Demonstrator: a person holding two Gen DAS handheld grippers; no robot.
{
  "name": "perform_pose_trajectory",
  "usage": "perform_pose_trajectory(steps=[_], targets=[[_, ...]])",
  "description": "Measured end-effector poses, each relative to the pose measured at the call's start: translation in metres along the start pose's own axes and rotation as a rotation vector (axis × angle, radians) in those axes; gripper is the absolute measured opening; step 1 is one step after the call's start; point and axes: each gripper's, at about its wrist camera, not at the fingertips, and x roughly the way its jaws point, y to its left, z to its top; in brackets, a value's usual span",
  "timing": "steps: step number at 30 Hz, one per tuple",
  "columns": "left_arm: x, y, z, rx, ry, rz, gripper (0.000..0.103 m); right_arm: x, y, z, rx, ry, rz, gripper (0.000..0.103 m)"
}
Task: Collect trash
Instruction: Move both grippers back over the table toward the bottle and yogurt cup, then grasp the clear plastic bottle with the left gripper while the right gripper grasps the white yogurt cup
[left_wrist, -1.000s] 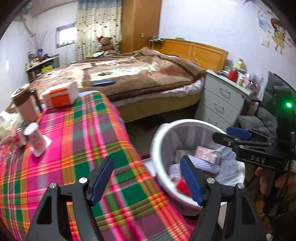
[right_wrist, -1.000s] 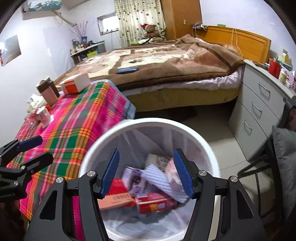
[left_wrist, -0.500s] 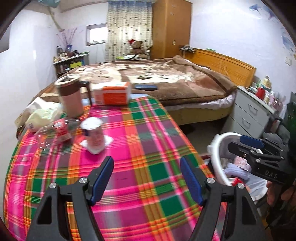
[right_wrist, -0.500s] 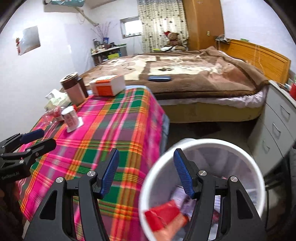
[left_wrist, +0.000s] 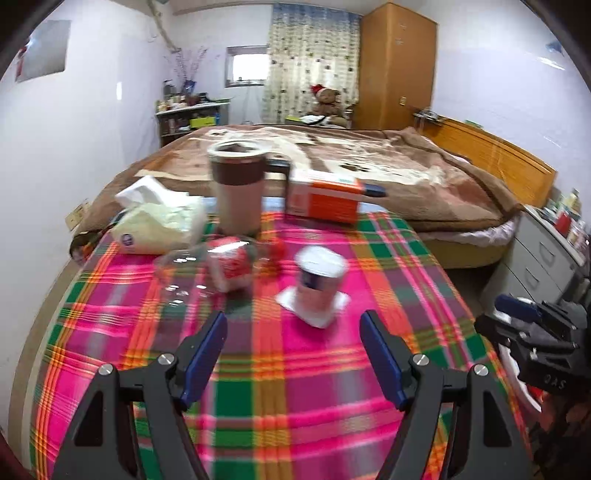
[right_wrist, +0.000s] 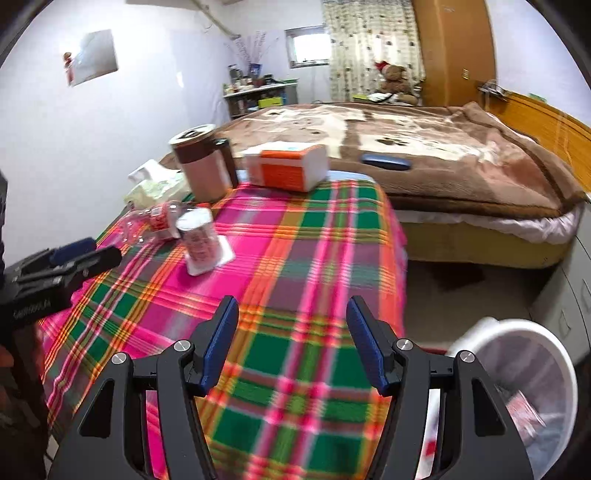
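Both grippers spread wide, nothing pinched: left gripper and right gripper hovering over the near edge of the plaid table. Small cup upside down on its white lid, mid-table. Crushed clear bottle just left of it. Trash bin on the floor past the right edge, wrappers inside.
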Motion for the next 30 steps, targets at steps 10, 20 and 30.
perform_pose_trajectory(steps=[10,20,30], targets=[[0.047,0.064,0.017,0.007,0.053,0.024,0.076,0.054,0.043,0.017,-0.053,0.054,0.084,0.062],[0.086,0.074,0.048,0.141,0.102,-0.033,0.078,0.088,0.072,0.036,-0.093,0.064,0.164,0.062],[0.115,0.077,0.058,0.204,0.156,-0.112,0.078,0.124,0.085,0.046,-0.139,0.112,0.145,0.062]])
